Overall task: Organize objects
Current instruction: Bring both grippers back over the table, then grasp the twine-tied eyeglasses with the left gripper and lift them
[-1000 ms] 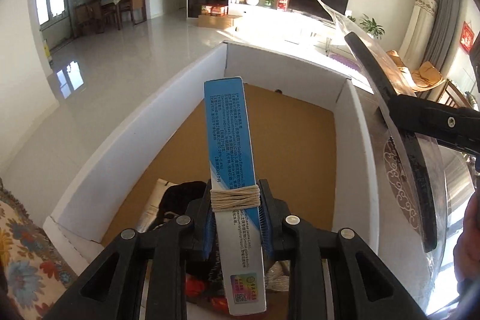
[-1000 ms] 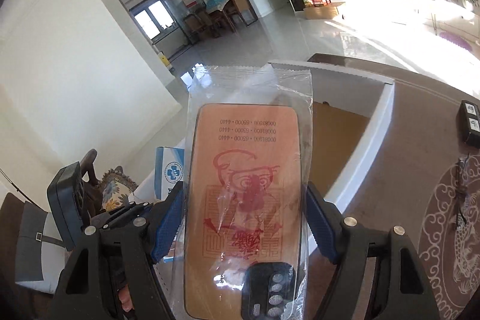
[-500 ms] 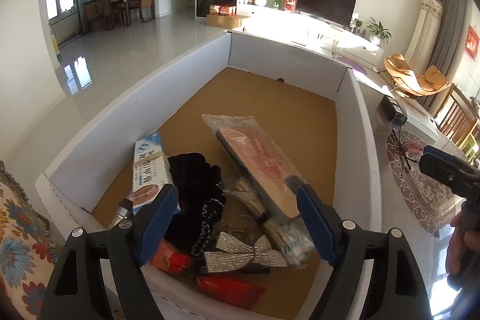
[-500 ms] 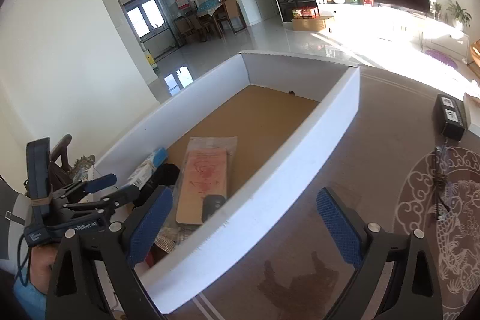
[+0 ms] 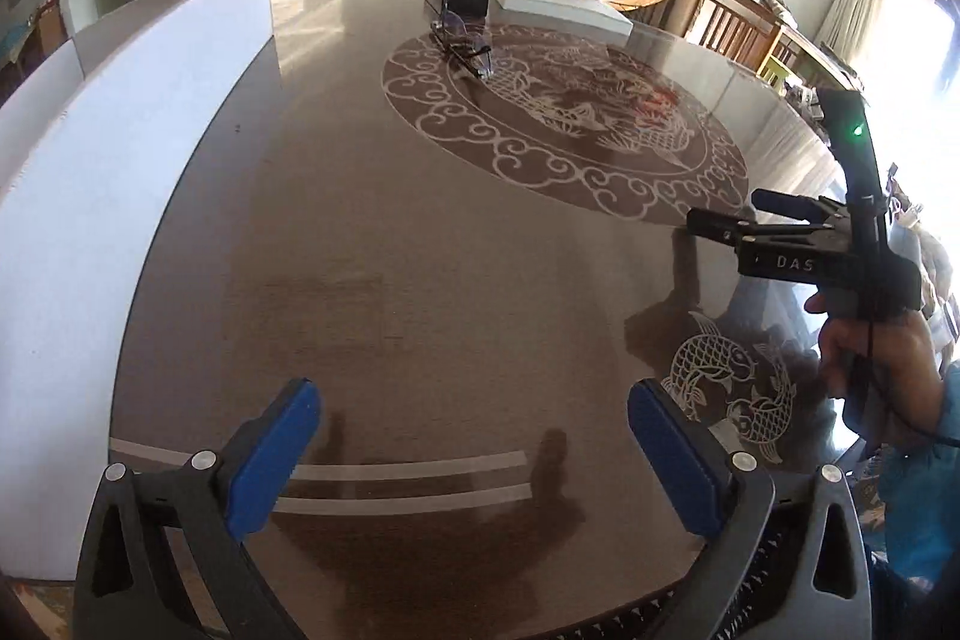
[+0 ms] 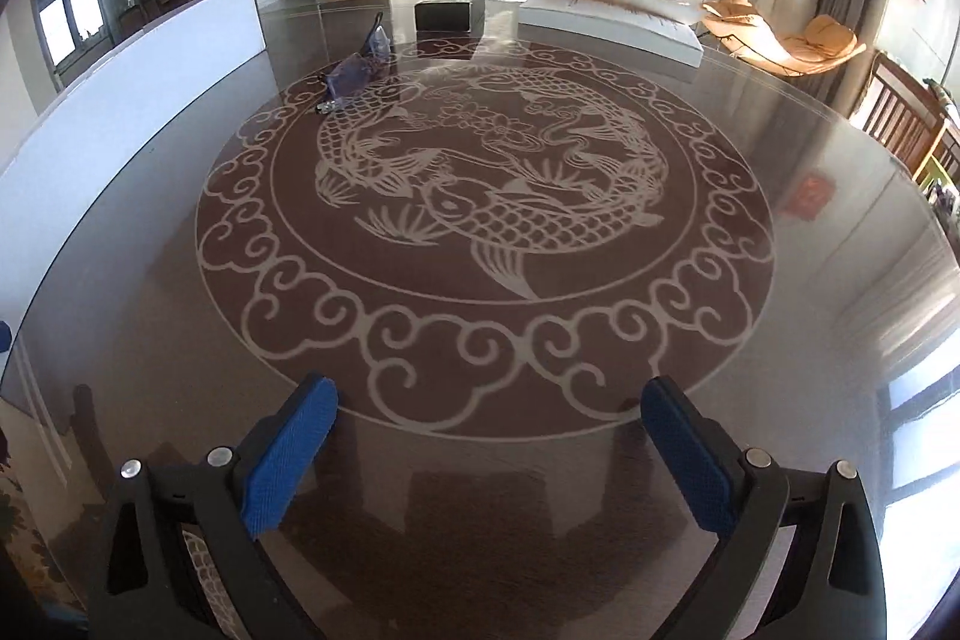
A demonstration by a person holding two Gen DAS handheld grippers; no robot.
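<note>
left gripper (image 5: 471, 445) jaws just opened wide, empty, over bare table (image 5: 420, 250). right gripper (image 6: 489, 445) wide too, empty. white box (image 5: 90, 190) wall along left edge; glasses (image 6: 357, 67) far across.

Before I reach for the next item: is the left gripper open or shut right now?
Open. The left gripper has just been opening; its blue pads stand wide apart with only bare table between them.

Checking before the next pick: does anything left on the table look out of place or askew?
Only the clear plastic packet: it lies loose and slanted on the edge of the table's fish pattern, apart from the black box and the flat white box squared at the far side. Nothing looks spilled or damaged.
</note>
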